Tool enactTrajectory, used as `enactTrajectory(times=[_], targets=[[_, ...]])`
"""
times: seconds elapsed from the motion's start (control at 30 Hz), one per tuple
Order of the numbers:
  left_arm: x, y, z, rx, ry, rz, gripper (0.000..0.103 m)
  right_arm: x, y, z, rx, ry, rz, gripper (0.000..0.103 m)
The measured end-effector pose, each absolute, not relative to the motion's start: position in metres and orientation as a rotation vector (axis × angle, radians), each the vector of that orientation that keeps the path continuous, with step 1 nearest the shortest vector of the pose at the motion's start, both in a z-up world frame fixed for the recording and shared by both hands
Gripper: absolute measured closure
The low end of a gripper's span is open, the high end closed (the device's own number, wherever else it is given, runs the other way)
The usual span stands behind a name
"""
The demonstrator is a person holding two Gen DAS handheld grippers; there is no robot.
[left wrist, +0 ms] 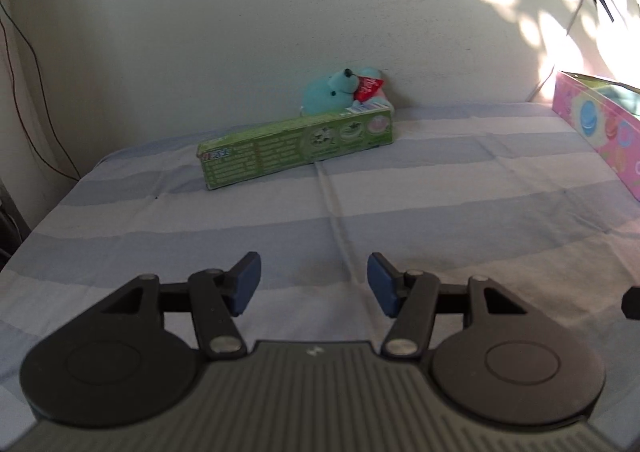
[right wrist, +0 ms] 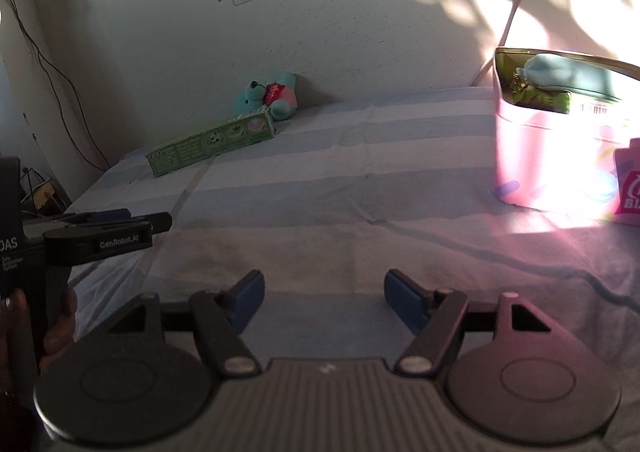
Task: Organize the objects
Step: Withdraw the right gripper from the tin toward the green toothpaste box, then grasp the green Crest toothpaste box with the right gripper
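Observation:
A long green carton (left wrist: 298, 145) lies on the striped bed sheet (left wrist: 440, 191) near the far wall, with a teal plush bear (left wrist: 344, 91) behind it against the wall. Both also show in the right wrist view: the carton (right wrist: 212, 141) and the bear (right wrist: 272, 93). A pink patterned box (right wrist: 552, 155) stands open at the right, holding a light blue pouch (right wrist: 560, 67) and a green item (right wrist: 540, 97). My left gripper (left wrist: 314, 282) is open and empty, low over the sheet, well short of the carton. My right gripper (right wrist: 324, 300) is open and empty over the sheet.
The pink box's side shows at the right edge of the left wrist view (left wrist: 600, 127). A pink packet (right wrist: 630, 187) leans by the box. The left gripper's body (right wrist: 100, 238) and the hand holding it sit at the left. Cables hang down the left wall (left wrist: 36, 91).

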State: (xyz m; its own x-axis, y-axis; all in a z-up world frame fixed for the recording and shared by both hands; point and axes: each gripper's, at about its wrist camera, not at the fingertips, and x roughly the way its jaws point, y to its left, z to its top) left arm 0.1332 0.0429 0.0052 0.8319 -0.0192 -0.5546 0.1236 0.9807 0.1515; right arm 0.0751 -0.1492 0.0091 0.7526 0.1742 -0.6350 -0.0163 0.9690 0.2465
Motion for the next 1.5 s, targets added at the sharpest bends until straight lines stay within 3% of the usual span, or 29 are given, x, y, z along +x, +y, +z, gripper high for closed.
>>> enactTrajectory(times=[0.33, 0.57, 0.8, 0.9, 1.07, 1.13, 1.23, 1.37, 1.47, 1.5], targets=[[0.179, 0.132, 0.006, -0.051, 0.64, 0.093, 0.042, 0.164, -0.09, 0.02, 0.131, 0.716, 0.209, 0.034], [0.183, 0.175, 0.012, -0.209, 0.634, 0.162, 0.04, 0.259, -0.013, 0.034, -0.163, 0.623, 0.315, 0.035], [0.184, 0.176, 0.015, -0.238, 0.627, 0.12, 0.039, 0.345, 0.04, 0.045, -0.389, 0.679, 0.524, 0.03], [0.183, 0.183, 0.017, -0.29, 0.614, 0.111, 0.039, 0.357, 0.052, 0.041, -0.49, 0.705, 0.575, 0.02], [0.183, 0.193, 0.018, -0.363, 0.595, 0.137, 0.039, 0.354, 0.065, 0.018, -0.615, 0.755, 0.569, 0.025], [0.183, 0.198, 0.017, -0.395, 0.588, 0.147, 0.038, 0.34, 0.063, 0.016, -0.648, 0.71, 0.572, 0.04], [0.183, 0.203, 0.016, -0.439, 0.592, 0.143, 0.038, 0.309, 0.054, 0.022, -0.68, 0.643, 0.578, 0.053], [0.186, 0.205, 0.013, -0.482, 0.608, 0.1, 0.038, 0.243, 0.052, 0.02, -0.779, 0.569, 0.543, 0.053], [0.185, 0.203, 0.013, -0.5, 0.594, 0.043, 0.038, 0.194, 0.04, 0.022, -0.692, 0.599, 0.604, 0.039], [0.185, 0.201, 0.013, -0.499, 0.594, 0.022, 0.038, 0.181, 0.031, 0.025, -0.612, 0.614, 0.641, 0.029]])
